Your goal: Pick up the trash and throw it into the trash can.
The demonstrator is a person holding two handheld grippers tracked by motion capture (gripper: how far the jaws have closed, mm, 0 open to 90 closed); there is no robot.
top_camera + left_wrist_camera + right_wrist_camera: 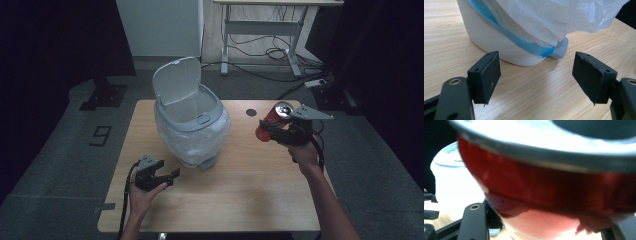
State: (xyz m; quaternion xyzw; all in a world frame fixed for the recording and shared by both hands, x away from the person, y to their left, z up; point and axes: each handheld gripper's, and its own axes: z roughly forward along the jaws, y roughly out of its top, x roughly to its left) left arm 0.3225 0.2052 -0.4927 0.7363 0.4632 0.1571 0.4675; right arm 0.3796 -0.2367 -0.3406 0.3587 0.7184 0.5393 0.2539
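Red can (272, 121) gripped in the right gripper (274, 129), lifted off the worktop (250, 185) beside the open bin (191, 125).

The can sits tilted between the closed right fingers, its silver top turned up and away from the hand; in the right gripper view its red wall (549, 187) is blurred, so close to the camera. The left gripper (165, 176) rests low over the worktop with its fingers (486, 75) spread apart and nothing between them. Just ahead of those fingers stands the bin's white base (494, 42), with a white bag (554, 17) hanging over it and a grey pedal (561, 47) at its foot. The lid (176, 80) stands raised.
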